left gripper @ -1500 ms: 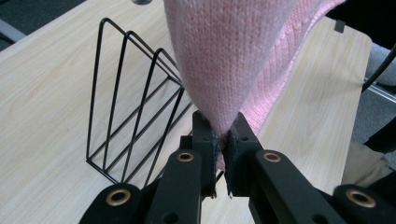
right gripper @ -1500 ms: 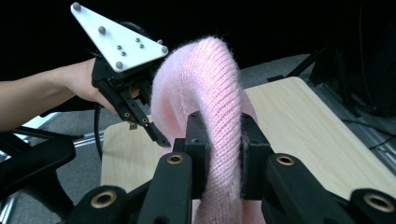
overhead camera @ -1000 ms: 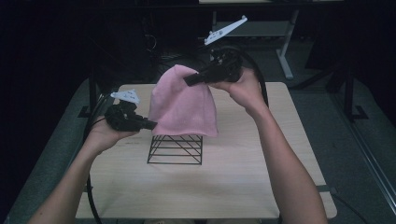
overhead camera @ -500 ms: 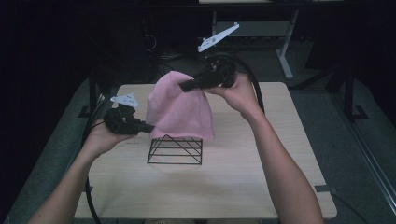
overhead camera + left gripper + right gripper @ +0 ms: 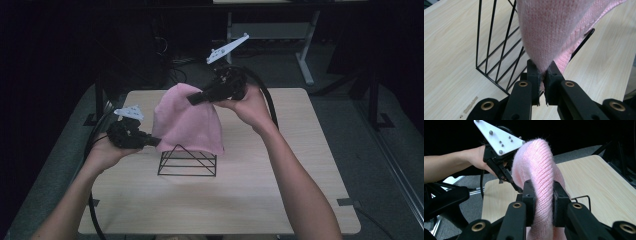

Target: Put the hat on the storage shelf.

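Left gripper (image 5: 543,82) clenches the lower edge of a pink knitted cloth (image 5: 187,120). Right gripper (image 5: 541,195) clamps its top, above a black wire rack (image 5: 187,162) mid-desk (image 5: 300,190).

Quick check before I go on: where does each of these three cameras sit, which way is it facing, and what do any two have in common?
High view: above the person's side, looking forward and down on the table; both forearms, left gripper, right gripper.
Left gripper view: on the left gripper, looking at the wire rack.
Right gripper view: on the right gripper, facing the left gripper and hand.
Shared: all show the pink knit cloth.
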Tool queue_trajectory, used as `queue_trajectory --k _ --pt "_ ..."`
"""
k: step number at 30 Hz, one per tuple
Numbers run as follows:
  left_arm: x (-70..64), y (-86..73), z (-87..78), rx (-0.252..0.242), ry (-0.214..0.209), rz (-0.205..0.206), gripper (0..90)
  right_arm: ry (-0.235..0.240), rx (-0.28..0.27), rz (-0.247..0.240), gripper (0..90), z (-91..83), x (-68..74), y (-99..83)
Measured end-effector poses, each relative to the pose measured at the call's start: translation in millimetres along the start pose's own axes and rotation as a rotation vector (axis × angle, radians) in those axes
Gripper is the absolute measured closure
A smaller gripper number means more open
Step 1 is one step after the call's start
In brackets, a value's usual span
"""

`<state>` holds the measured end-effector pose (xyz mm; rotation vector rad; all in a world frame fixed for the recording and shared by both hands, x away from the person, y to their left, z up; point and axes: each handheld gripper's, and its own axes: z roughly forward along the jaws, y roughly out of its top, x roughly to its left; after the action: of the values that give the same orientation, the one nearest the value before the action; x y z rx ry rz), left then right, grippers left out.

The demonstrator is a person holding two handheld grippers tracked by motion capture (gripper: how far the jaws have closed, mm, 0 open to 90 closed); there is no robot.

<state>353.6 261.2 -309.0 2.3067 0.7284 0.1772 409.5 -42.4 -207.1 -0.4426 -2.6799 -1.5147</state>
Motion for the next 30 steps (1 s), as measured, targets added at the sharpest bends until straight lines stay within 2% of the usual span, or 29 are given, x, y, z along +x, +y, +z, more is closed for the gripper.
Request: queue_trajectory --k 10,11,12,17,21,30 --pt "-1.6 -4.9 4.1 0.014 0.022 0.007 84.6 0.017 -0.020 -0.003 76.4 4.4 1.4 -9.1" --pt "-2.7 -5.6 5.6 0.004 0.020 -0.004 84.6 0.021 -0.021 -0.004 76.3 5.2 1.2 -10.2" --pt "-2.1 -6.2 5.8 0.017 0.020 0.007 84.6 0.019 -0.020 -0.008 76.3 5.7 1.1 -11.2" --pt "-3.5 -11.5 10.8 0.008 0.015 -0.015 84.5 0.032 -0.021 -0.009 76.3 9.1 1.6 -15.7" --pt "-3.8 -15.2 13.3 0.030 0.026 -0.009 84.5 0.035 -0.017 -0.007 76.2 14.7 1.8 -20.4" --pt "-2.1 -22.8 19.1 0.041 0.032 -0.028 84.6 0.052 -0.010 0.002 75.9 25.3 0.8 -29.4"
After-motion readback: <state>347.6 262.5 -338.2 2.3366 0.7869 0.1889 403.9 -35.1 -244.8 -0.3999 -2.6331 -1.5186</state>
